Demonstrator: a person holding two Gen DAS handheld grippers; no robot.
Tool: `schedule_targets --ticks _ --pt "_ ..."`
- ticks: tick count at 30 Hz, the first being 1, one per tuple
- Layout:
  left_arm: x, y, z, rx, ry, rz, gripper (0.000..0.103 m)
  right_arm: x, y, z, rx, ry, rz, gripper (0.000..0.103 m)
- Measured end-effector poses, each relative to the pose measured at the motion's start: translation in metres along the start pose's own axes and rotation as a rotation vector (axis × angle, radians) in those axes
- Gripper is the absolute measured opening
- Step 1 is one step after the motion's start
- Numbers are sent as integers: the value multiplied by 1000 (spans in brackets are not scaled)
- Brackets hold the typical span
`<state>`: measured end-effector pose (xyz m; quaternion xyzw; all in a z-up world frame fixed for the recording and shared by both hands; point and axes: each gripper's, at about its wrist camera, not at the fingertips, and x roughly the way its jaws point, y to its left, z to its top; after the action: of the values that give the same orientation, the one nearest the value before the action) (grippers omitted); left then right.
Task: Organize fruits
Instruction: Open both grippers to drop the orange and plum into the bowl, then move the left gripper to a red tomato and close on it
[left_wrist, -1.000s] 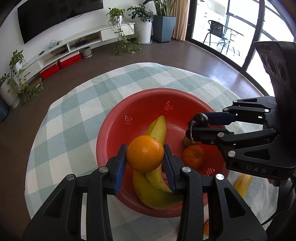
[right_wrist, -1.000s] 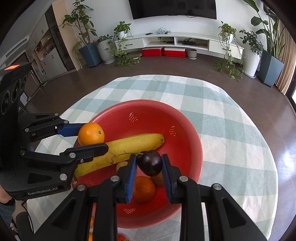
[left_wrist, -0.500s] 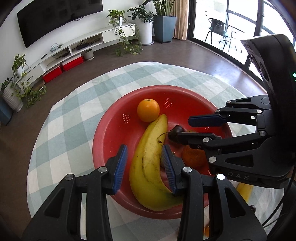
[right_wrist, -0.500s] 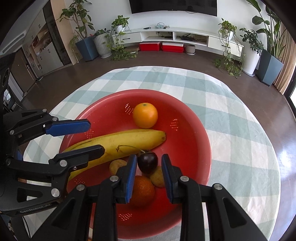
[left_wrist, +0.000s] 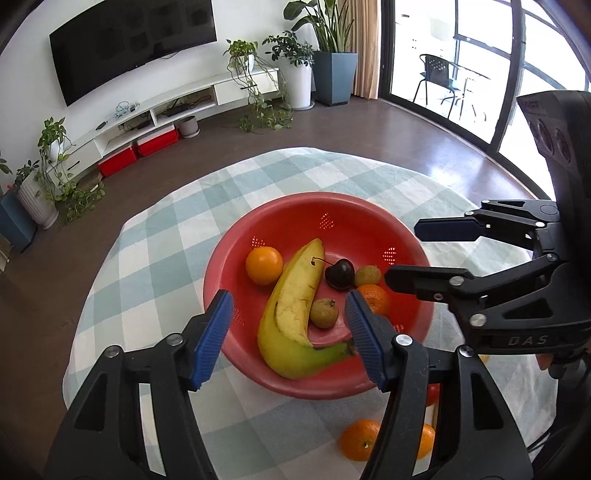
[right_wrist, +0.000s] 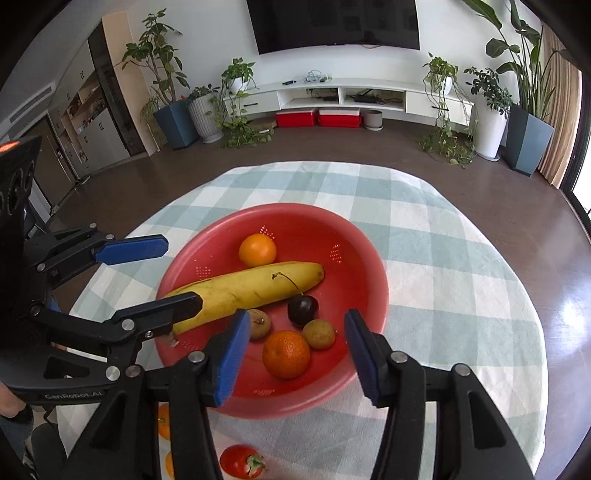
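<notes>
Now both tongs (left_wrist: 288, 332) (right_wrist: 295, 354) opening, empty, above banana (right_wrist: 251, 288) lying lengthwise across red bowl (right_wrist: 365, 266).

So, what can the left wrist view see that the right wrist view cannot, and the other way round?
Only the left wrist view shows a balcony chair behind the glass door. Only the right wrist view shows a red tomato on the cloth near the camera. Both show the red bowl with a banana, a dark cherry and an orange, and both grippers, left gripper and right gripper, opening with nothing between the jaws.
</notes>
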<state>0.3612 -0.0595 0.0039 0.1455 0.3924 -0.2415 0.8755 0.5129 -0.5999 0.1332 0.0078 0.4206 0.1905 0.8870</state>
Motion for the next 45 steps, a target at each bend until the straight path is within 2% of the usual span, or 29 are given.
schedule_targets --ticks 2,5,9,14,19,23,27,30,32,35,37,40,45 --pt "-19 -3 -7 -11 -25 2 66 -21 -1 -10 27 -34 23 67" --pt "-49 -10 -24 -22 -70 4 76 -52 -3 -33 58 -83 49 78" --pt "-83 -24 -61 -40 -91 -8 81 -83 -4 -73 95 -99 64 78" --pt "-110 -46 -114 -91 -86 -40 86 -109 -8 -126 212 -99 95 79" --pt "-107 -89 -167 -60 -12 -110 86 -121 -6 -166 296 -92 115 79" --pt "-94 -117 -196 -21 50 -122 86 -119 2 -188 308 -66 126 79" --pt "-87 -126 -201 -2 64 -104 86 -116 6 -199 312 -47 134 79" --pt "-83 -128 -195 22 77 -120 86 -116 9 -200 306 -53 139 79" --pt "-80 -132 -195 44 87 -124 83 -116 10 -201 308 -52 140 79" --pt "-71 -139 -195 59 107 -139 74 -117 10 -201 312 -52 138 79" --pt "-66 -140 -195 57 116 -151 61 -118 9 -202 312 -55 137 79" --pt "-60 -144 -196 70 124 -156 52 -118 8 -202 311 -52 135 79" --pt "-52 -145 -199 68 132 -157 51 -118 8 -203 307 -50 134 79"
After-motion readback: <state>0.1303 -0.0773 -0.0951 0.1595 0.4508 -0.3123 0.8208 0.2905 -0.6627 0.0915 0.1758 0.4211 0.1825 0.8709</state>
